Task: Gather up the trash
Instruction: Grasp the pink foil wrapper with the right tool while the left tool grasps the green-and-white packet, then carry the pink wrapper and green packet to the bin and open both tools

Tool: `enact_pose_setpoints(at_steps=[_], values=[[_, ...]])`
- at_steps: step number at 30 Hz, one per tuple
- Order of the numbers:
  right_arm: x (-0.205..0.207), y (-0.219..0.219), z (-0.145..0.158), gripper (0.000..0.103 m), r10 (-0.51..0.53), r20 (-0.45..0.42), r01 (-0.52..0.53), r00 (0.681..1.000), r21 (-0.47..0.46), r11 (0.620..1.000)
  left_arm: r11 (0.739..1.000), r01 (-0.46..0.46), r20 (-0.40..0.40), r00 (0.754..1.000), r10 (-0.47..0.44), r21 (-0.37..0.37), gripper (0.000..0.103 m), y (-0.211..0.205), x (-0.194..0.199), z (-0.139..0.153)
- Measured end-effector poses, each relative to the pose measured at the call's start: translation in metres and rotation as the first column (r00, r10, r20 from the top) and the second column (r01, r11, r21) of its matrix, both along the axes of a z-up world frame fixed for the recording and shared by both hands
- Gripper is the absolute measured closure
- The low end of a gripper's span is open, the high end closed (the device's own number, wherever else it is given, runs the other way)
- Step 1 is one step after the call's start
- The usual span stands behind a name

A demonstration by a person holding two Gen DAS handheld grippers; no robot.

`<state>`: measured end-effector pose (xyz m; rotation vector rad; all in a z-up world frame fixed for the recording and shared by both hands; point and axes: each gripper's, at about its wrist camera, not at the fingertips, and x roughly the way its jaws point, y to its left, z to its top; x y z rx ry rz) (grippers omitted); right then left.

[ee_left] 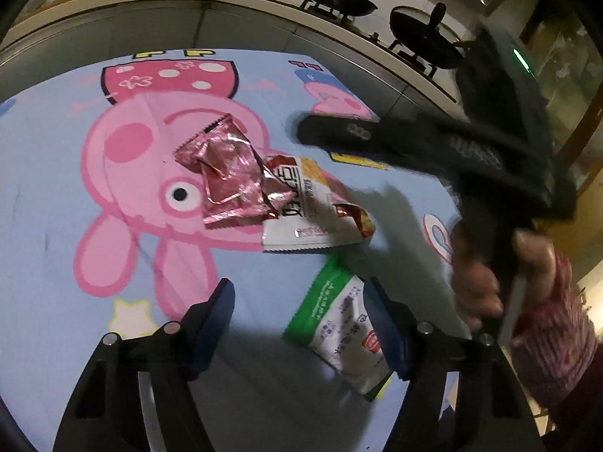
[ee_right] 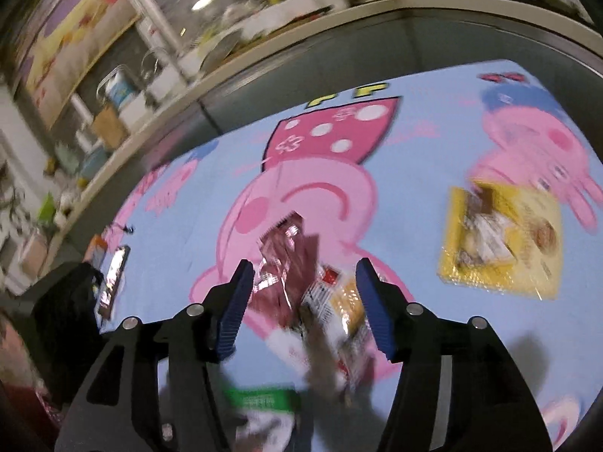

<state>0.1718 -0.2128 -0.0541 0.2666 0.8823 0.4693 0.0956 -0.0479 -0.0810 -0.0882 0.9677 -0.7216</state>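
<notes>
Several wrappers lie on the blue cartoon-pig tablecloth (ee_left: 49, 203). A crumpled pink foil wrapper (ee_left: 226, 177) overlaps a white and red snack packet (ee_left: 309, 211). A green and white packet (ee_left: 339, 324) lies near my left gripper's right finger. My left gripper (ee_left: 297, 293) is open and empty above the cloth. My right gripper (ee_right: 301, 275) is open and empty, hovering over the pink wrapper (ee_right: 286, 256) and the white packet (ee_right: 331, 309). It shows in the left wrist view as a blurred black body (ee_left: 433, 143) at right. A yellow packet (ee_right: 501, 241) lies to its right.
A kitchen counter (ee_left: 264, 19) with a stove and two dark pans (ee_left: 339, 0) runs behind the table. A dark wrapper (ee_right: 113, 282) lies near the table's left edge. Shelves with clutter (ee_right: 113, 94) stand at the left.
</notes>
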Motion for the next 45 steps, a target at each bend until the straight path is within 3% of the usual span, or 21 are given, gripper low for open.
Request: enact_pose_setpoints(at_steps=[5,6,7,8,9,10,16,21,25,32,36,40,45], values=[[0.036,0.04,-0.016,0.048,0.108,-0.045,-0.112,0.993,-0.113,0.987,1.0,0.025,0.011,1.0,-0.025,0.004,0.035,-0.01,-0.008,-0.003],[0.04,0.046,-0.021,0.056,0.126,-0.062,-0.133,0.99,-0.122,0.984,1.0,0.023,0.022,0.999,-0.024,0.016,0.043,-0.012,-0.01,-0.003],[0.041,0.053,-0.026,0.079,0.151,-0.079,-0.16,0.985,-0.125,0.979,0.999,0.032,0.019,0.999,-0.032,0.021,0.059,-0.012,-0.011,-0.004],[0.037,0.056,-0.027,0.083,0.159,-0.076,-0.167,0.984,-0.129,0.977,0.999,0.034,0.017,0.999,-0.035,0.028,0.068,-0.013,-0.012,-0.005],[0.034,0.057,-0.026,0.093,0.162,-0.062,-0.169,0.985,-0.131,0.977,0.998,0.048,0.003,0.999,-0.048,0.034,0.097,-0.014,-0.014,-0.007],[0.03,0.057,-0.023,0.098,0.173,-0.053,-0.178,0.983,-0.113,0.977,0.997,0.066,-0.017,0.998,-0.065,0.03,0.102,-0.015,-0.016,-0.01],[-0.003,0.013,0.014,0.099,0.076,0.063,-0.078,0.995,0.034,0.996,0.996,0.092,0.023,0.995,-0.092,0.023,0.102,-0.024,-0.028,0.008],[-0.035,-0.067,0.032,0.099,-0.077,0.129,0.071,0.989,0.052,0.996,0.992,0.121,0.081,0.989,-0.122,0.016,0.102,-0.04,-0.03,0.042],[-0.056,-0.149,0.037,0.099,-0.238,0.153,0.233,0.959,0.049,0.971,0.988,0.154,0.101,0.983,-0.156,0.026,0.102,-0.074,-0.012,0.065],[-0.095,-0.294,0.041,0.099,-0.508,0.173,0.52,0.844,-0.025,0.854,0.979,0.199,0.124,0.971,-0.203,0.041,0.102,-0.19,0.04,0.091],[-0.103,-0.348,0.029,0.099,-0.592,0.154,0.604,0.791,-0.039,0.796,0.975,0.21,0.144,0.965,-0.219,0.077,0.102,-0.265,0.072,0.091],[-0.097,-0.384,0.004,0.099,-0.631,0.107,0.639,0.769,-0.075,0.766,0.966,0.226,0.156,0.957,-0.244,0.124,0.102,-0.329,0.086,0.083],[-0.08,-0.409,-0.024,0.095,-0.642,0.038,0.643,0.766,-0.084,0.761,0.957,0.222,0.16,0.954,-0.252,0.184,0.101,-0.392,0.101,0.06]])
